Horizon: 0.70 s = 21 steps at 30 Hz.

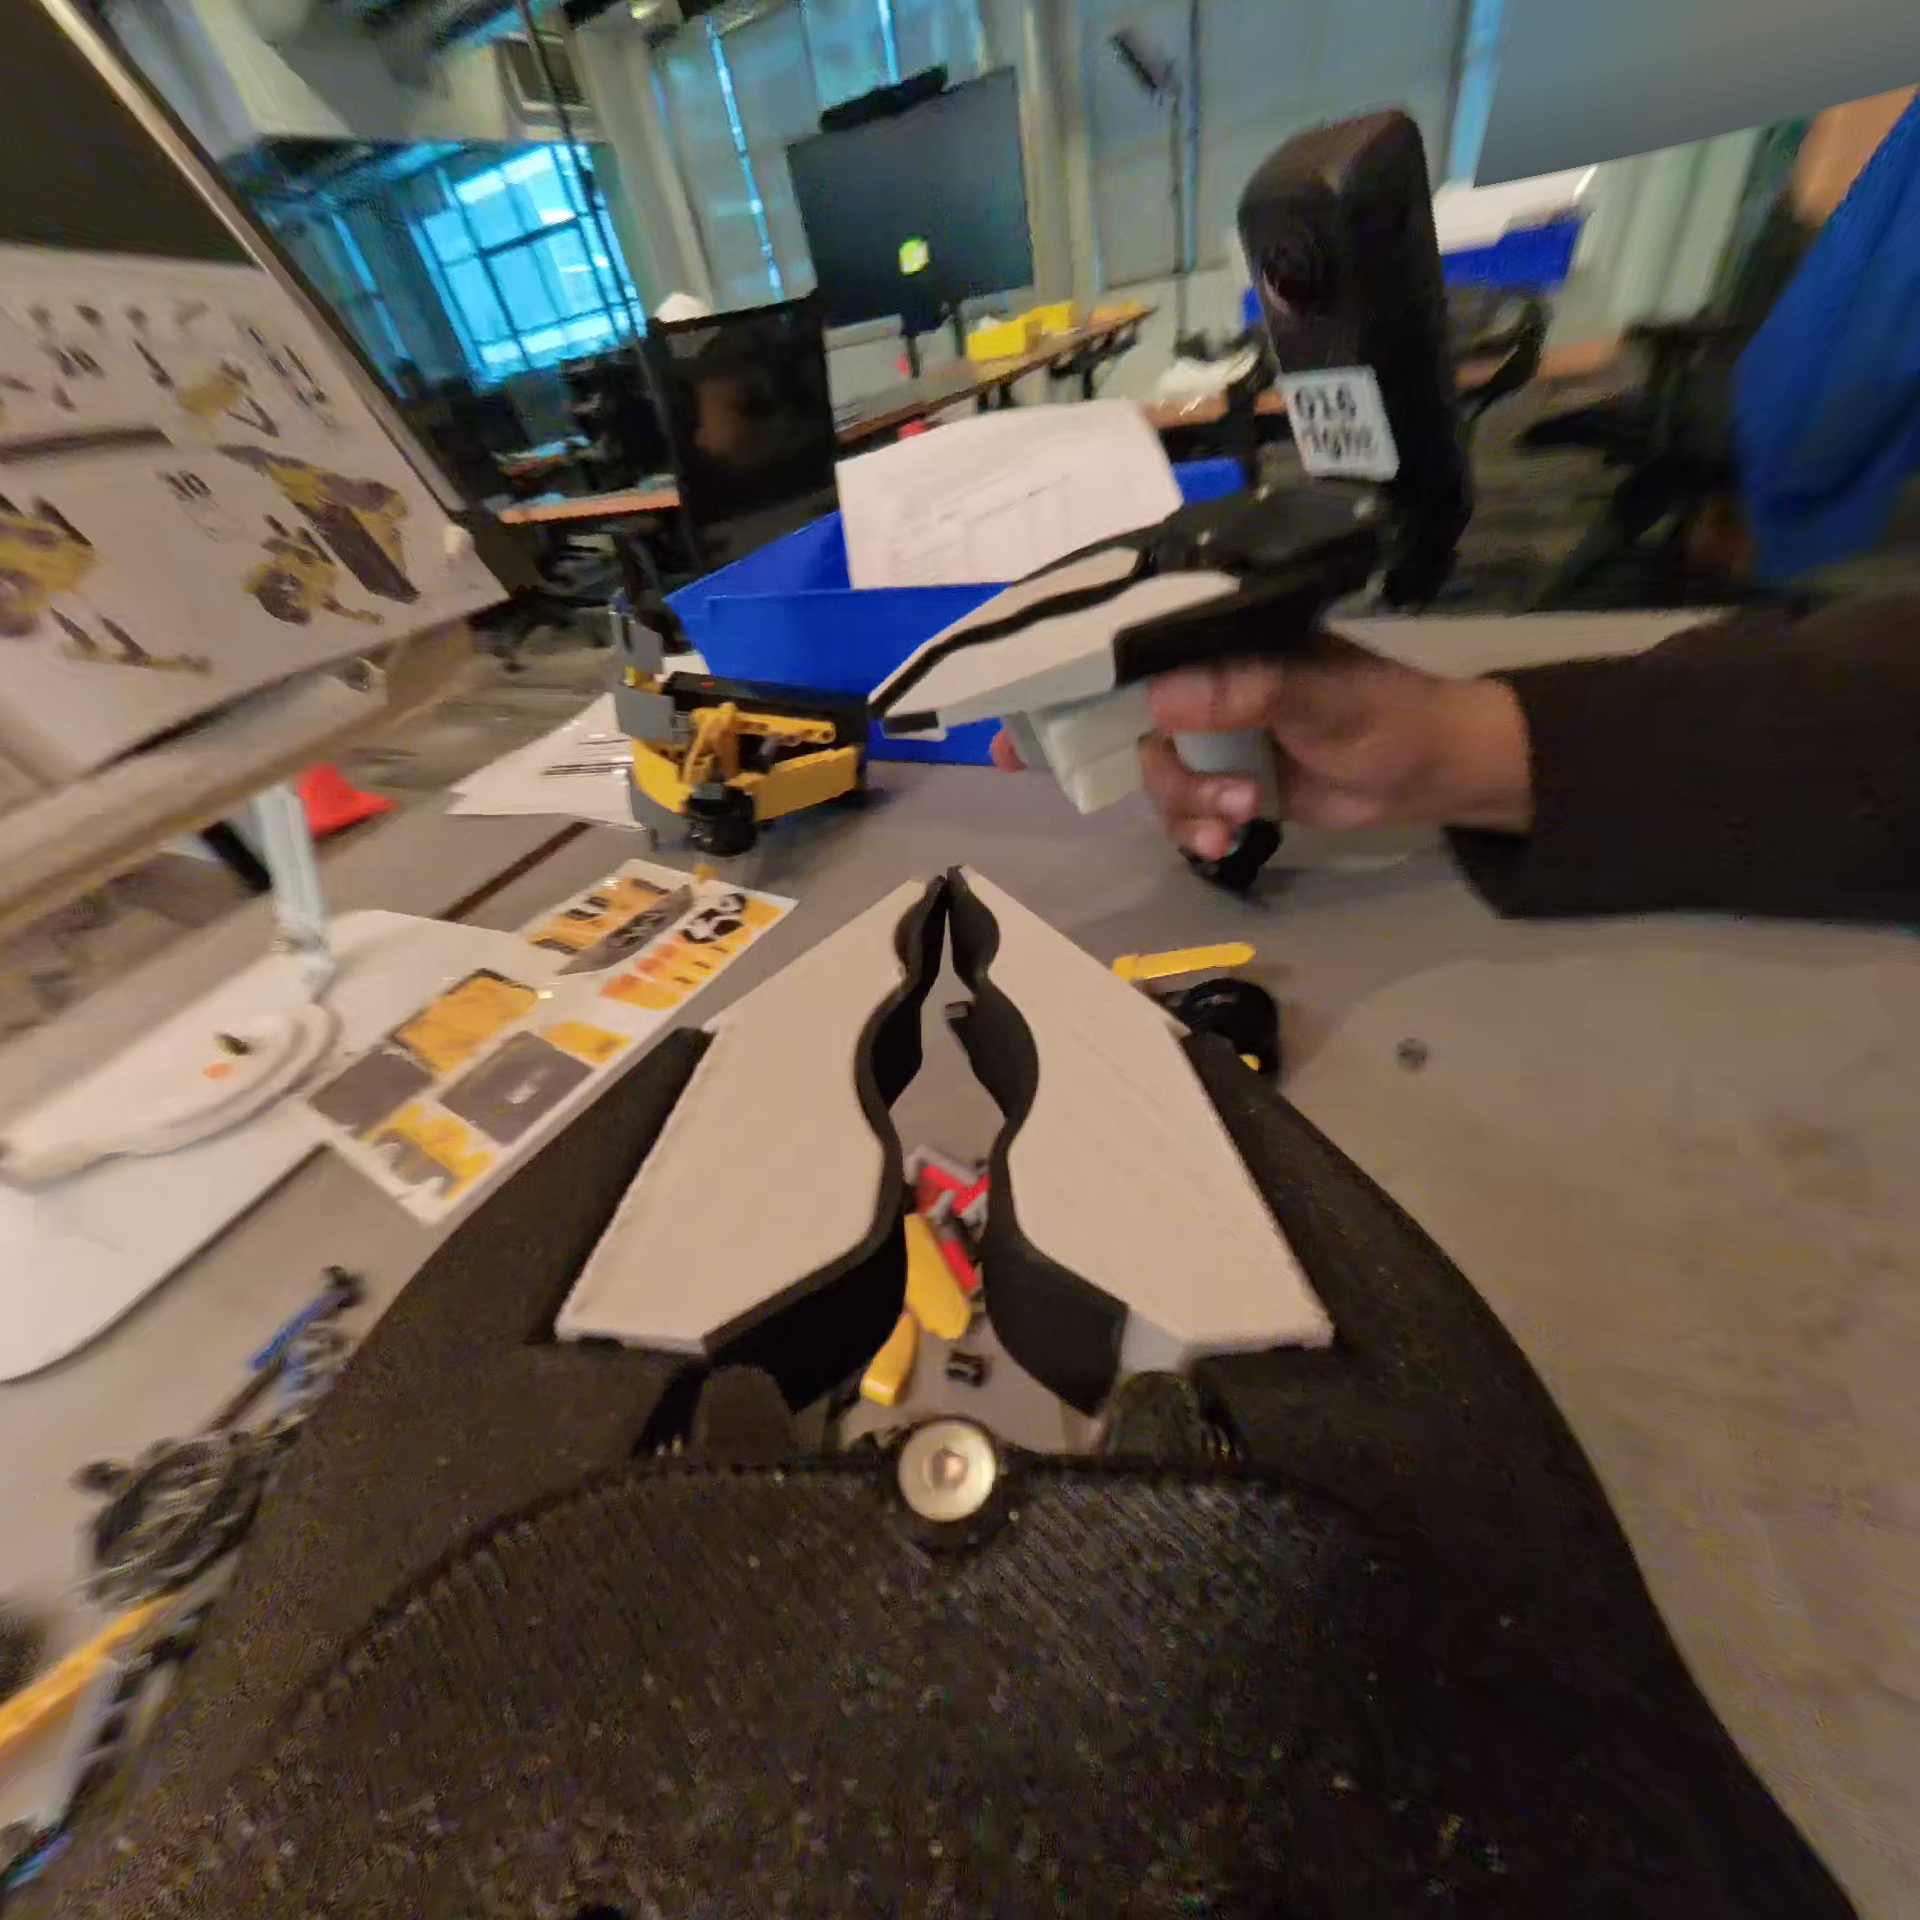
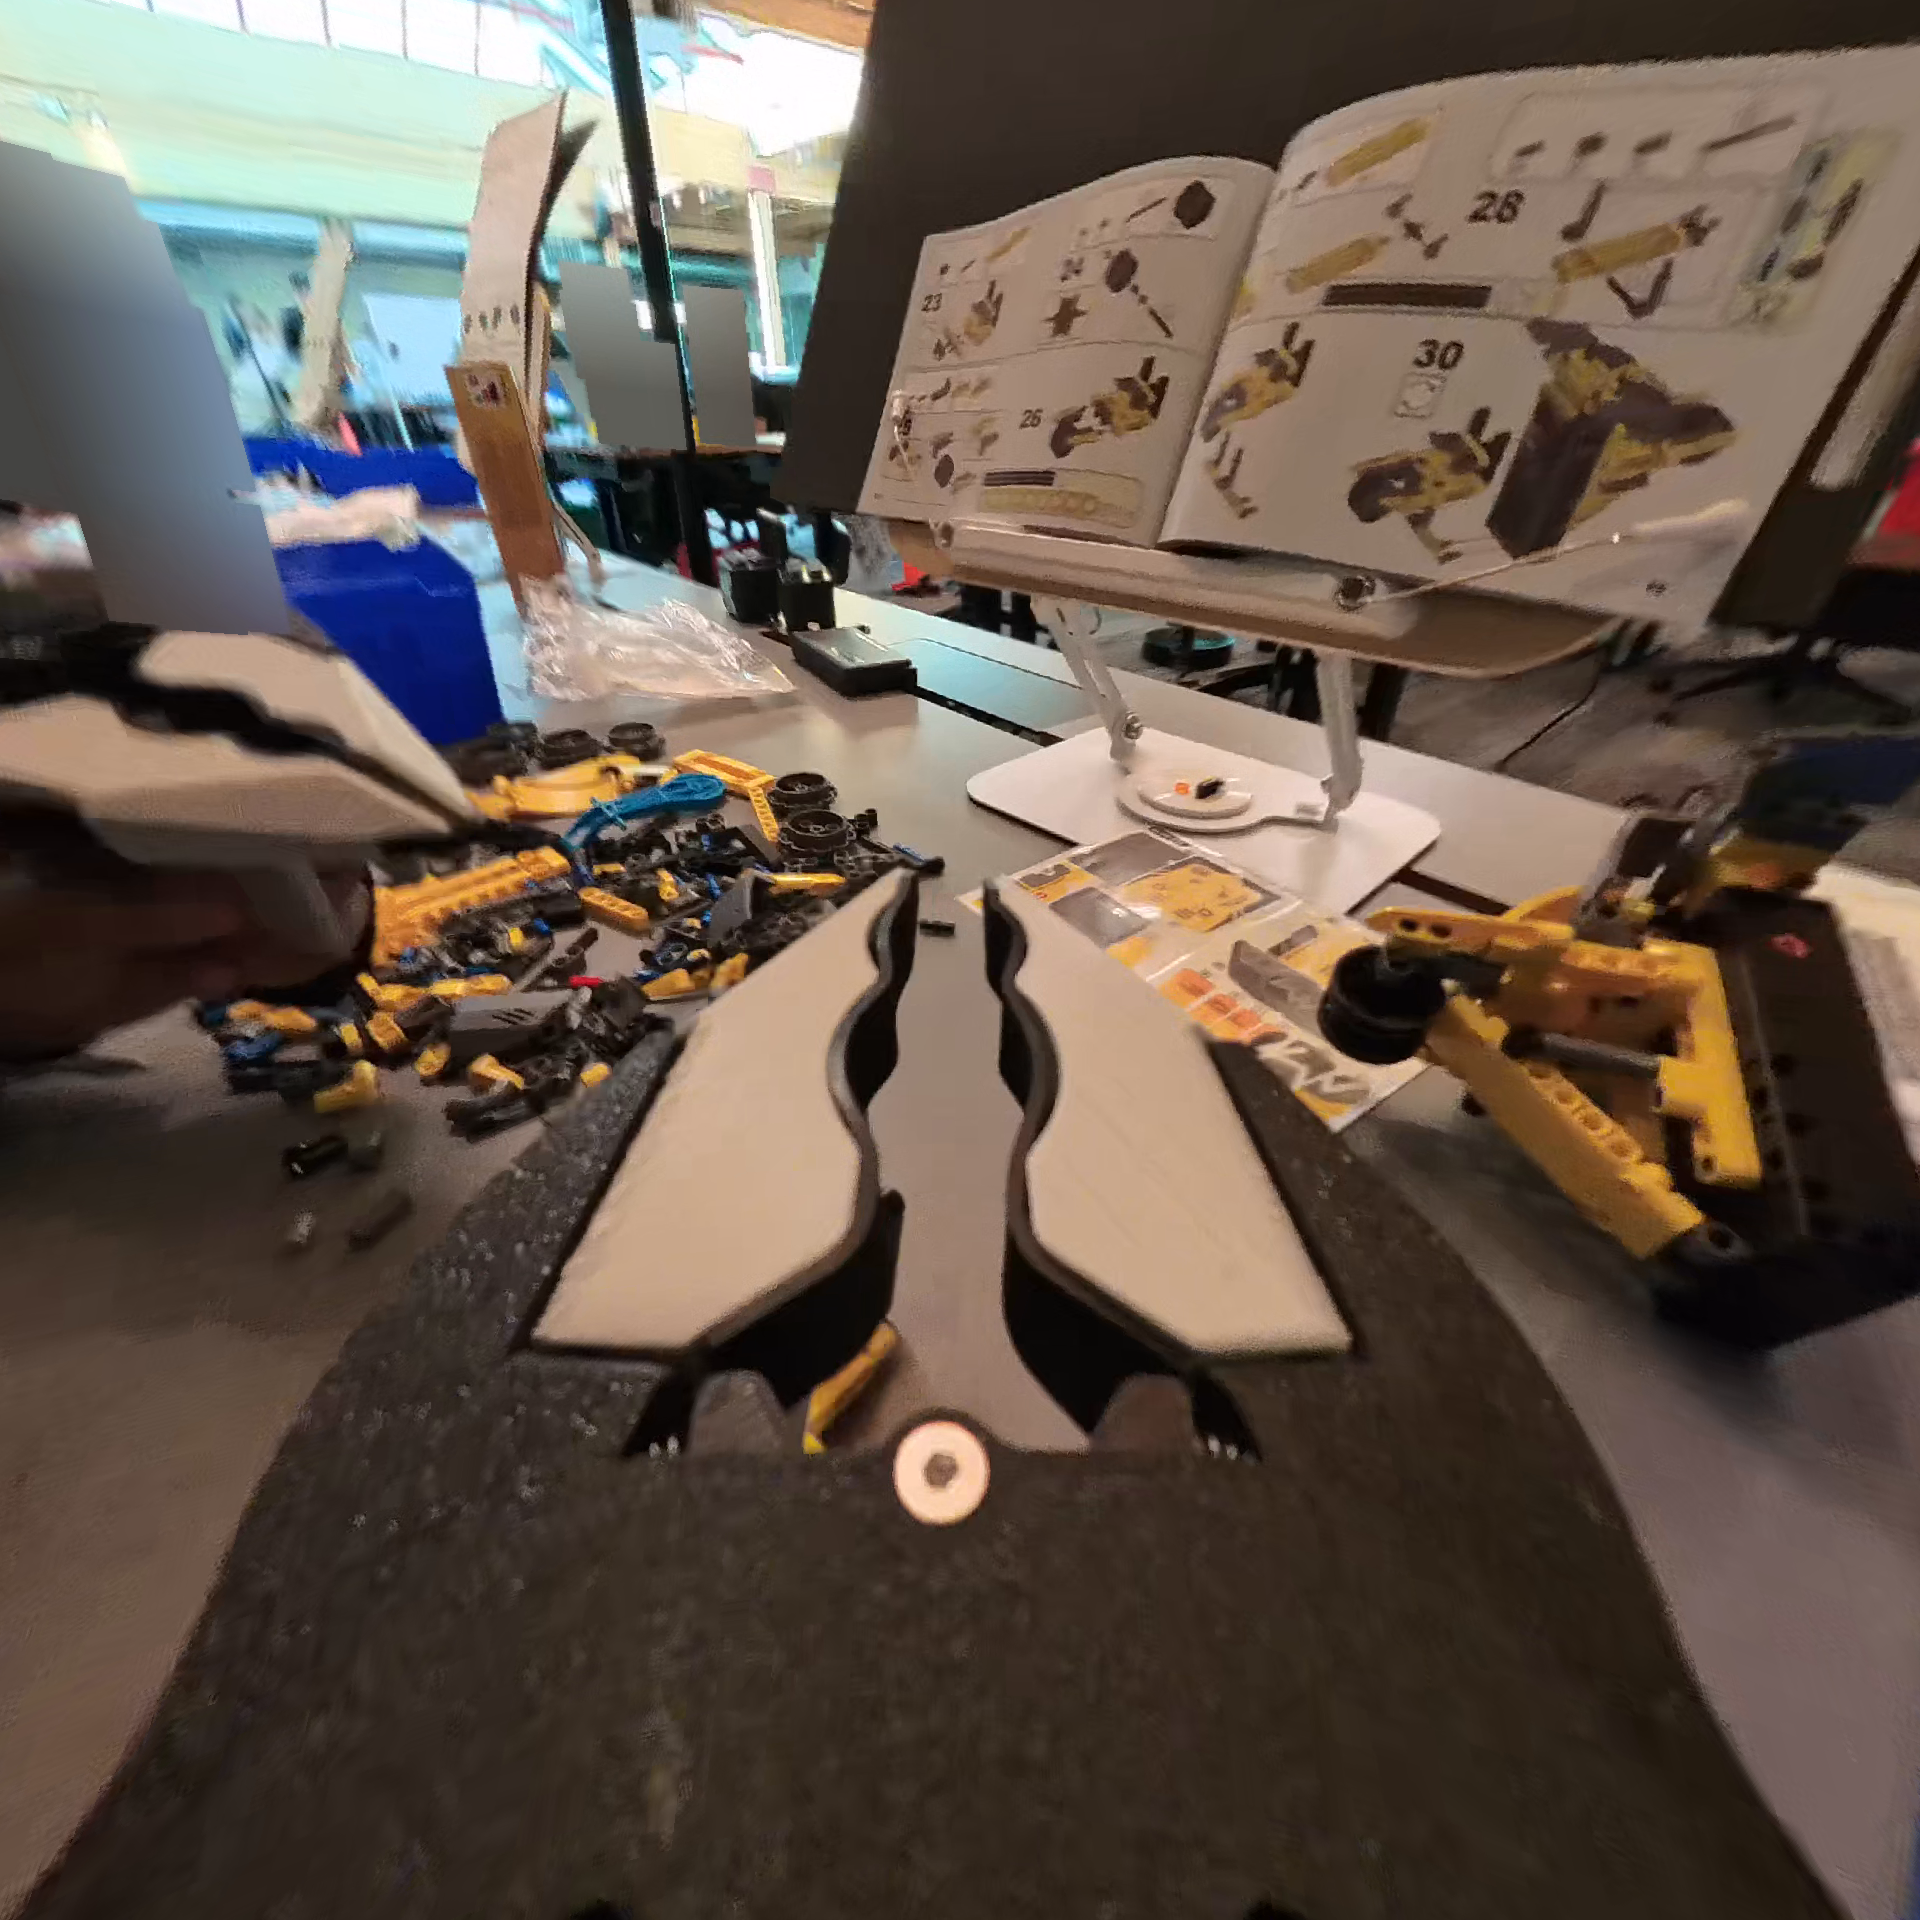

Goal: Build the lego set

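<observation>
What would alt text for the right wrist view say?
The right gripper, fingers apart and empty, hovers over a grey table between a brick pile and a yellow model. A booklet sits on a stand behind.

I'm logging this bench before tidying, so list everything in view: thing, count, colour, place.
Partly built brick model: one, yellow and black, table right of the right gripper.
Loose brick parts: many, yellow, black, blue, piled at table left.
Instruction booklet: one, white, open on the stand.
Book stand: one, white, behind the sticker sheet.
Sticker sheet: one, yellow and grey, flat on the table.
Bin: one, blue, behind the model, holding paper.
Plastic bags: clear, far table.
Left gripper: grey and black, tips together.
Right gripper: grey and black, open, empty.
Hand: one, holding the right gripper's handle.
</observation>
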Each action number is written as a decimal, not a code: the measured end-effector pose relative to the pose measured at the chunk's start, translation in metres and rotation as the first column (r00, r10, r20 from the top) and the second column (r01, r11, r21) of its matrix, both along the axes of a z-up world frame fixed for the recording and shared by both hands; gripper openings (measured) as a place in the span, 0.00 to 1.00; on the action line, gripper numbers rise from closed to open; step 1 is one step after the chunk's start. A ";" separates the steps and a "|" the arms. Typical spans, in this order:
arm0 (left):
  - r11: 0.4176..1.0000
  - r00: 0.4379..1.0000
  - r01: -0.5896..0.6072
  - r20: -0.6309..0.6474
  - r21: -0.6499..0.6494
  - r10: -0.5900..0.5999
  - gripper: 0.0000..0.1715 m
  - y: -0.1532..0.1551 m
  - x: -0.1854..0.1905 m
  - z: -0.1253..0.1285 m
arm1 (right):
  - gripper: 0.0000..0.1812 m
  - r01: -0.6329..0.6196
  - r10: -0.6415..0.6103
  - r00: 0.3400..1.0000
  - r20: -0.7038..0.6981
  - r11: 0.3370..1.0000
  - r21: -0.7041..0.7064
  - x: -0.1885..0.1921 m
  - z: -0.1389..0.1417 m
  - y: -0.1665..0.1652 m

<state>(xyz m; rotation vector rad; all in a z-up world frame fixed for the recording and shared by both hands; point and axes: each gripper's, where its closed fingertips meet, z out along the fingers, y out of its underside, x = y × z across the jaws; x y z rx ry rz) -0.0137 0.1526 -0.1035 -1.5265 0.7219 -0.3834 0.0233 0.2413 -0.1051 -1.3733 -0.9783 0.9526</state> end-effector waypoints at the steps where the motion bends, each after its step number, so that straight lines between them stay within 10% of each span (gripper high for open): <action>1: 1.000 0.998 -0.018 -0.056 0.010 0.019 0.00 0.001 0.001 -0.005 | 0.07 -0.009 0.007 0.999 -0.033 0.999 -0.052 0.001 0.000 0.002; 9: 0.976 0.984 0.170 0.071 -0.134 -0.161 0.00 -0.020 0.027 -0.007 | 0.24 -0.236 0.095 0.954 -0.283 0.819 -0.523 0.001 -0.010 0.010; 17: 0.984 0.995 0.087 0.067 -0.155 -0.078 0.04 -0.005 0.009 -0.013 | 0.25 -0.243 0.143 0.959 -0.245 0.858 -0.453 -0.006 -0.004 -0.010; 21: 0.982 0.997 0.013 0.079 -0.188 0.002 0.23 0.009 -0.003 -0.018 | 0.25 -0.220 0.144 0.964 -0.222 0.904 -0.367 -0.006 0.001 -0.019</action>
